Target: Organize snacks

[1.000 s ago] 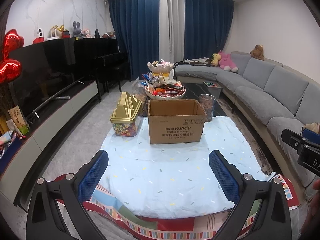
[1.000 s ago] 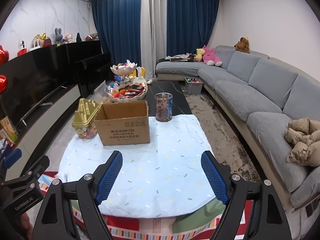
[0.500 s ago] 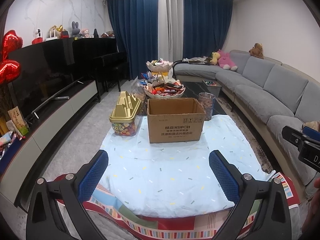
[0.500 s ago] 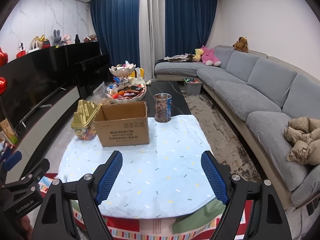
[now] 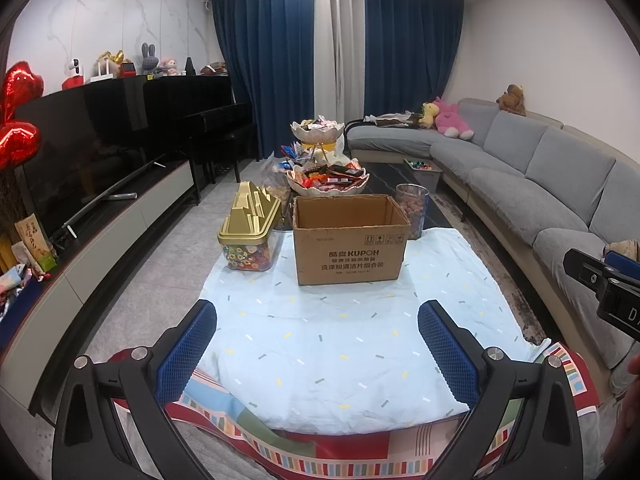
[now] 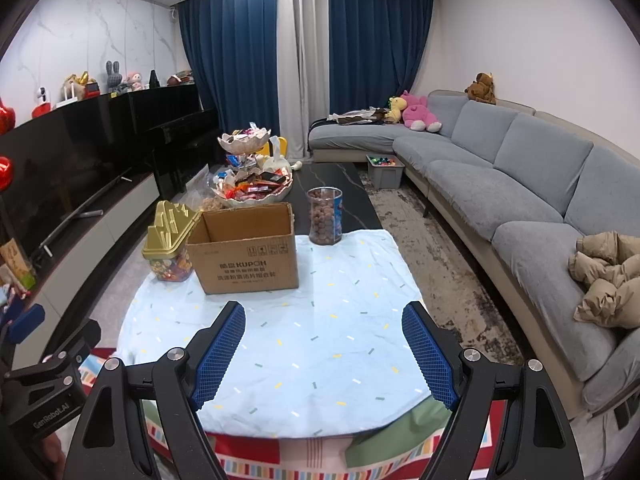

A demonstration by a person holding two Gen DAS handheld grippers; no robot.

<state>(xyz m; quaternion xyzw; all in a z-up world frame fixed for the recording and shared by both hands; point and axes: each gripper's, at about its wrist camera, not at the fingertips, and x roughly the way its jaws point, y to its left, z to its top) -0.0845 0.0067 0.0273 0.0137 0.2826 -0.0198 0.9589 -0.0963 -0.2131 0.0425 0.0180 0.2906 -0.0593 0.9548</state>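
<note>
Snacks (image 5: 328,178) are being seen heaped in a two-tier bowl at about 12 o'clock from both grippers, well beyond an open-topped box (image 5: 348,236) that is standing on a pale cloth (image 5: 320,344). More sweets are being kept in a gold-lidded tub (image 5: 248,236) just beside the box at 10 o'clock in the left wrist view, and a clear jar (image 6: 325,216) of brown balls is being shown at 12 o'clock in the right wrist view, near the box's far right corner.

Both grippers are being held apart from everything. The left gripper (image 5: 318,340) is being kept released, its blue pads spread wide with only cloth between them; the right gripper (image 6: 324,344) is likewise being kept spread, with nothing grasped.

The relation being judged decisive is this: the box is lying dead ahead of the left gripper, its long side across the view, while from the right gripper it is being seen at 11 o'clock, with the jar straight ahead. The jar is therefore being judged nearer to the right hand and the tub nearer to the left. The jar's long axis is being kept upright, so a level approach with the pads on either side of its wall is being judged suitable. No snack is lying within reach of the fingers; a forward reach over the cloth is being called for first.
</note>
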